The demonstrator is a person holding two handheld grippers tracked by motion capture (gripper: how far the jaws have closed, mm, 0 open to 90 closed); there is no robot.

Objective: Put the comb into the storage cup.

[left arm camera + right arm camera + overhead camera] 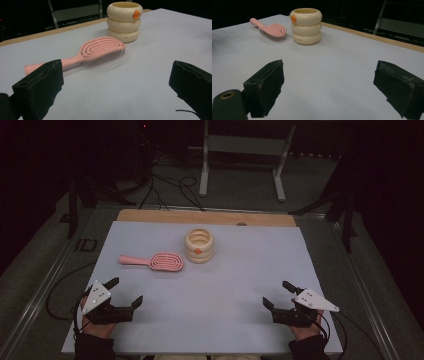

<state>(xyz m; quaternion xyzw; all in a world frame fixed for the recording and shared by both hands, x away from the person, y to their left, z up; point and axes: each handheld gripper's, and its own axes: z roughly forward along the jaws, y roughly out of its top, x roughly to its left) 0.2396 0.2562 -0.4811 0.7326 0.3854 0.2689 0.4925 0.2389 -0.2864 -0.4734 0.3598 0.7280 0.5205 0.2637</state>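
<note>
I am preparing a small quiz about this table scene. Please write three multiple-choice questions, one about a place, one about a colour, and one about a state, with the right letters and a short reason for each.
1. Where does the hairbrush lie relative to the cream cup in the high view?
A. to its left
B. to its right
C. inside it

2. What colour is the hairbrush?
A. blue
B. pink
C. green

3. How do the jaws of the left gripper and the right gripper stand?
A. both shut on the brush
B. one open, one shut on the cup
C. both open, holding nothing

Answers:
1 A, the brush head lies close to the cup's left side, handle pointing away.
2 B, handle and head are pink in every view.
3 C, each gripper view shows its two jaws wide apart with bare table between them.
</note>
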